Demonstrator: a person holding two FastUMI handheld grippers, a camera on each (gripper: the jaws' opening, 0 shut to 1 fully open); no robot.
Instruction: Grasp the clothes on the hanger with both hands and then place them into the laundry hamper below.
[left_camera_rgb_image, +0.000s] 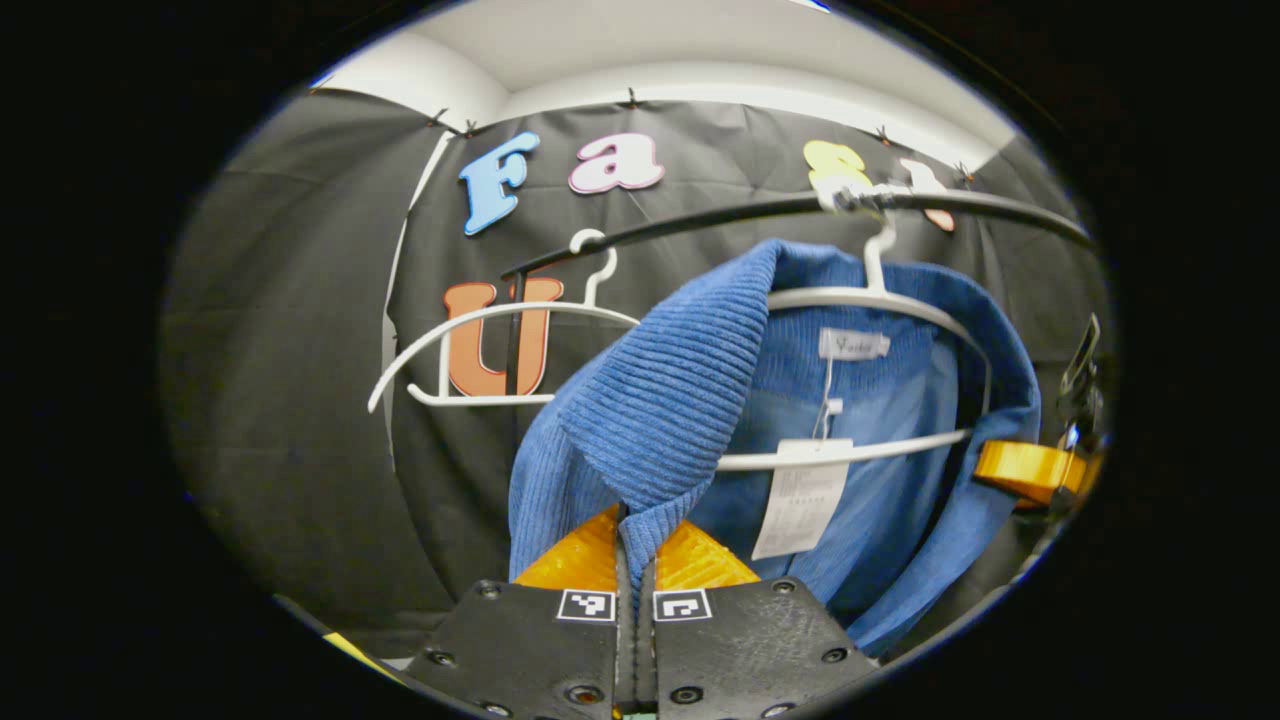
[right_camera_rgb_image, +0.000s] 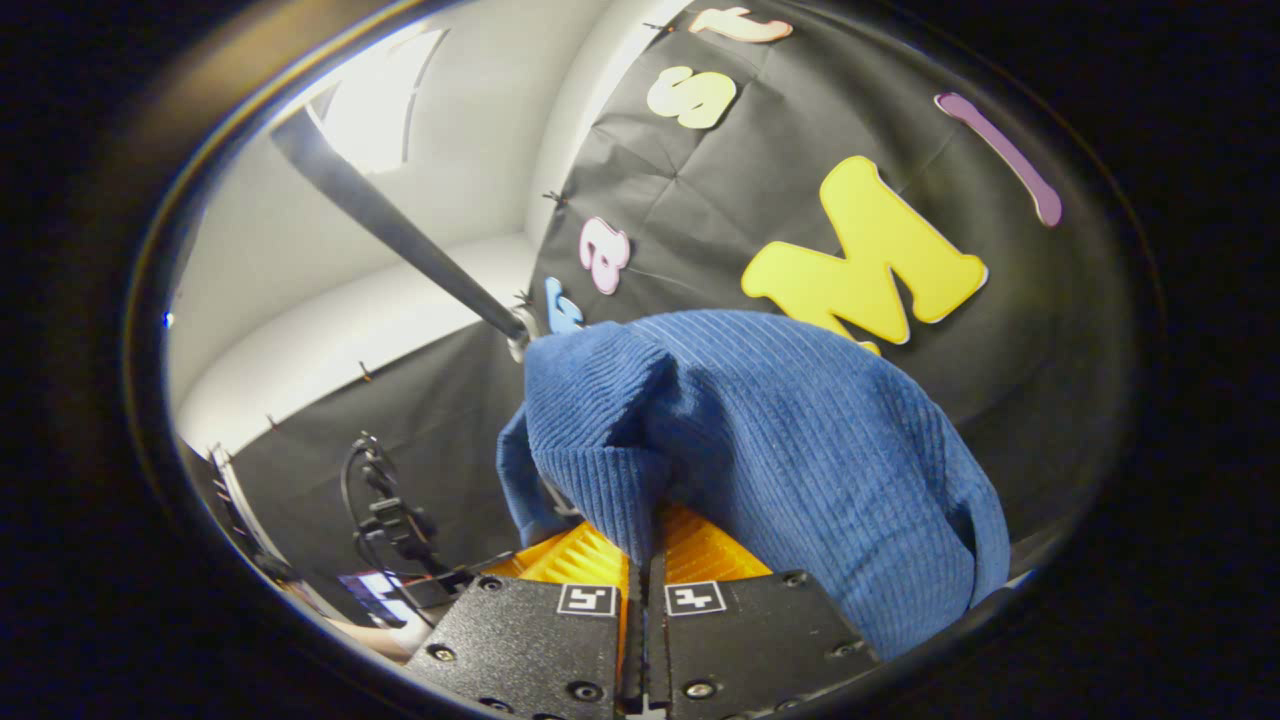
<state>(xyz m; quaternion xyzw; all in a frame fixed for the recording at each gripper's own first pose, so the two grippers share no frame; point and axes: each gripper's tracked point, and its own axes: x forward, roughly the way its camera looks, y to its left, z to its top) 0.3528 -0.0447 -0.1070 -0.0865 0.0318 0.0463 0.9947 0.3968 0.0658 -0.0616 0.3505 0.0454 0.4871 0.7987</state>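
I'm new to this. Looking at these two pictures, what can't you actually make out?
- Left gripper view: print on the paper tag is too small to read.
- Left gripper view: blue sweater covers part of its white hanger.
- Right gripper view: the sweater hides whatever hangs behind it.

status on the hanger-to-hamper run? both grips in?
Done: both grips look in. The left gripper is shut on a fold of the blue garment, and the right gripper pinches another fold of it. In hand: the garment hangs on its white hanger on the rail, one shoulder already slipped off. Left: freeing it and lowering it into the hamper.
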